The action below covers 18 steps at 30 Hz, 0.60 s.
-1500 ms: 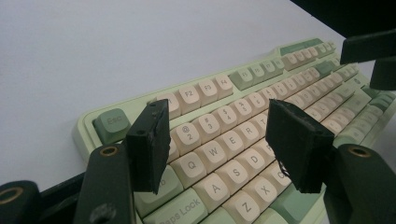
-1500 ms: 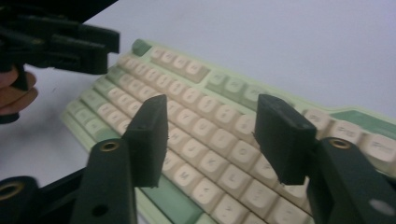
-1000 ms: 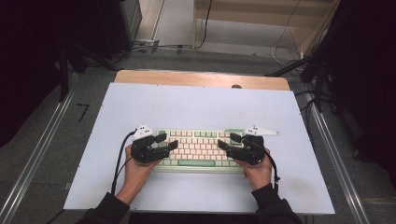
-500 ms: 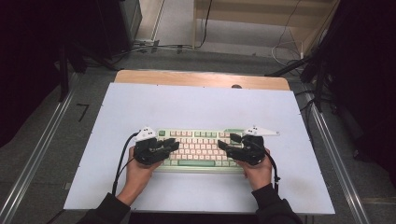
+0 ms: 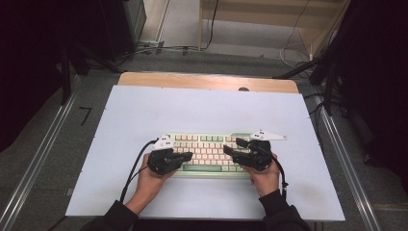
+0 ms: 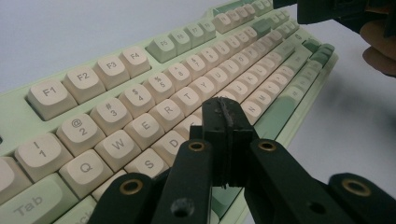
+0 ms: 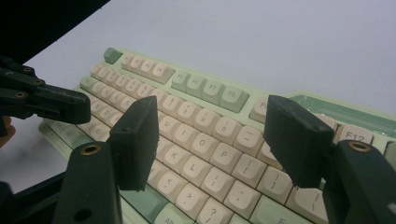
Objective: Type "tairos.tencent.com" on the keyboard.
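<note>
Keyboard: pale green case, cream keycaps with grey legends, some keys green — spacebar, part of function row, far-end cluster. Left hand-held gripper: black, matte, brass-coloured rivets at pivots. Right hand-held gripper: black pads, same brass rivets. Worktop: plain pale lavender-white sheet, light wood strip along far edge. Sleeves: dark. Floor: grey.
</note>
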{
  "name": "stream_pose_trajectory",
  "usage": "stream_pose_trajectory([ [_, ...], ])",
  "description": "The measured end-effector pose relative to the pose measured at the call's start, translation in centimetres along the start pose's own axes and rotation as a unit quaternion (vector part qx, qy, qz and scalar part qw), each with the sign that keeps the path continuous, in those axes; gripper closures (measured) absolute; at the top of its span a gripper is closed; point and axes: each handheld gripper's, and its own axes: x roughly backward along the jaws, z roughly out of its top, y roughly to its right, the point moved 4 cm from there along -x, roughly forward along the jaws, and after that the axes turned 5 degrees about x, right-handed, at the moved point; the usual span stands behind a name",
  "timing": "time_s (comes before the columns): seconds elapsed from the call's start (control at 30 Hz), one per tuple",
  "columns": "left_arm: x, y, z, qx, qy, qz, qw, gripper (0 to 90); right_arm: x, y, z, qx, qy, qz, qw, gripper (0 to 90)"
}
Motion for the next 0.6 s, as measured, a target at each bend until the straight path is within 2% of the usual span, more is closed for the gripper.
stream_pose_trajectory([
  [0.4,-0.44,0.10,-0.33,-0.006,-0.019,0.002,0.9998,90.0,-0.14,-0.15,-0.08,0.000,-0.004,0.001,1.0000,34.0],
  [0.6,-0.84,0.12,-0.60,-0.009,-0.035,0.011,0.9993,90.0,-0.12,-0.14,-0.06,0.000,-0.002,0.001,1.0000,34.1],
])
